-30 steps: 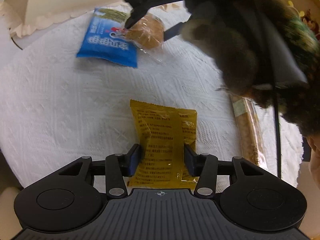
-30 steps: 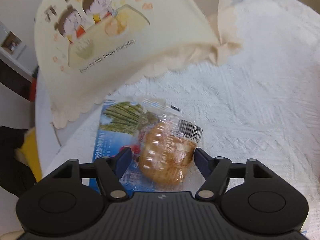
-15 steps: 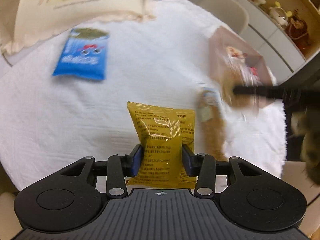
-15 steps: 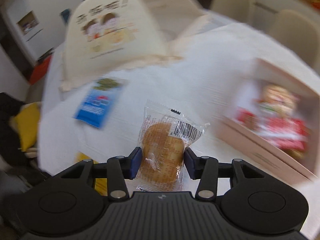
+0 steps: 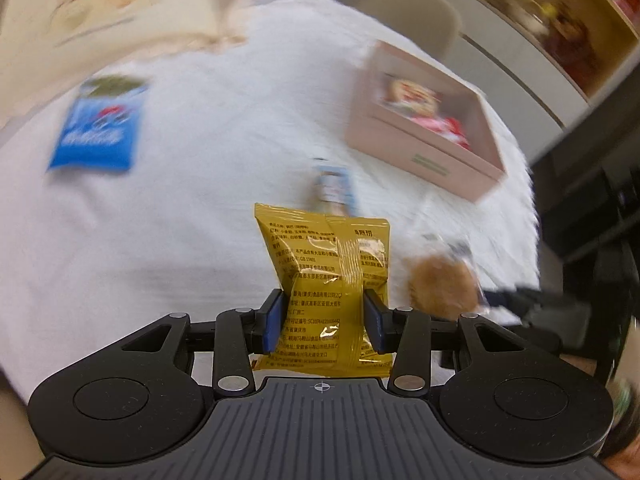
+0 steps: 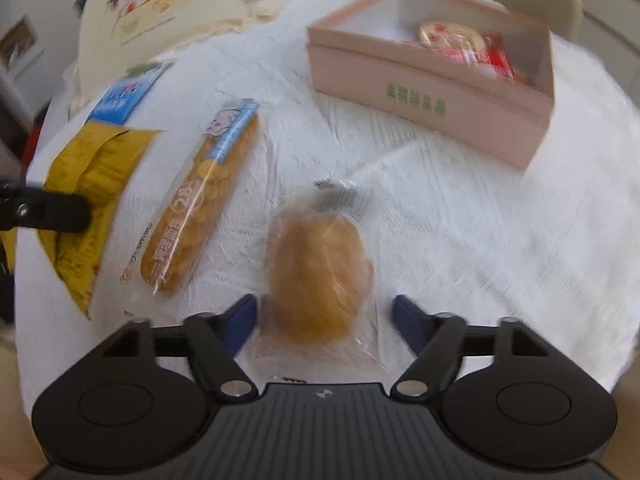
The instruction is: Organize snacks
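So roughly mid-way through by the look of it, maybe less. The pink box (image 6: 436,80) on the white-covered table (image 6: 480,240) already has a couple of red-wrapped snacks (image 6: 472,50) sitting in it, but plenty is still loose outside. The left tool (image 5: 323,322) is clamped on the yellow packet (image 5: 324,272), pads pressing into both sides, with the packet sticking up out of the jaws and clear of the cloth, so that one looks on its way to the box. The right tool (image 6: 324,314) has its jaws opening wide; the clear-wrapped round pastry (image 6: 320,276) is between them but the pads aren't touching it, and it seems to be lying on the table, well short of the box. Not sure whether that's its final spot or it still has to go in. Still untouched: the long pack of yellowish crackers (image 6: 204,204) lying between the two tools, and the blue packet (image 5: 98,128) farther off near the cream food cover (image 6: 160,20). My guess is all four still need to end up in the box.
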`<state>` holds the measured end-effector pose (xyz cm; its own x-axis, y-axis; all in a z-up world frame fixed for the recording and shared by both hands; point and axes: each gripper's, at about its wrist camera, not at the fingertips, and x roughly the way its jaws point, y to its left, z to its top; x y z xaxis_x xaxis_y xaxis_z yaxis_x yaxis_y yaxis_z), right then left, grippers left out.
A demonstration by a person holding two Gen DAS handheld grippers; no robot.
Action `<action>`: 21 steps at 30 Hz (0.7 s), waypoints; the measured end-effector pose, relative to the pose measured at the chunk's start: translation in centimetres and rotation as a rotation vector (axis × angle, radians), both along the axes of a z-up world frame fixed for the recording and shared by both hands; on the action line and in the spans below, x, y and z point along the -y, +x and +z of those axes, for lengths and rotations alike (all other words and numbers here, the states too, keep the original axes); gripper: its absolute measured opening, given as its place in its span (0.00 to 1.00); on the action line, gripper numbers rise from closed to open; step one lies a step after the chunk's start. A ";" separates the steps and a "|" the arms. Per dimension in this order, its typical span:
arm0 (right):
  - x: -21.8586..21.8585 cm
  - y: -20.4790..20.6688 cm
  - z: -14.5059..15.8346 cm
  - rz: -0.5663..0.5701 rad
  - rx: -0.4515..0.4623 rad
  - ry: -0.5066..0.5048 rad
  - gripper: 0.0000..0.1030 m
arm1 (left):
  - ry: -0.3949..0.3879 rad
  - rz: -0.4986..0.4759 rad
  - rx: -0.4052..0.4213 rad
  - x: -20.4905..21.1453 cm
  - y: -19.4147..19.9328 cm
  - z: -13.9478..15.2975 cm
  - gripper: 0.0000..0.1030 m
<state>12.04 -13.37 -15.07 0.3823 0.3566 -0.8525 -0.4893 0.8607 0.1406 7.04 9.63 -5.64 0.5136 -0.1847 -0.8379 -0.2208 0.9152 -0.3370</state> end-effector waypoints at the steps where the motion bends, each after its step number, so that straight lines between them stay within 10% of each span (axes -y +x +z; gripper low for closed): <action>1: 0.0 -0.3 -0.2 -0.006 0.011 0.006 0.83 | 0.000 0.017 -0.001 -0.8 -0.1 -0.1 0.45; 11: -0.8 -3.0 1.5 0.010 0.161 -0.057 0.85 | -0.053 0.061 -0.044 -5.4 0.4 -4.1 0.45; 16: -2.4 -3.1 3.5 -0.056 0.206 -0.067 0.85 | -0.095 -0.078 -0.083 -6.6 1.8 -4.9 0.46; 21: -6.1 -2.8 5.0 -0.078 0.210 -0.058 0.85 | -0.176 -0.048 0.050 -10.2 2.0 -2.5 0.46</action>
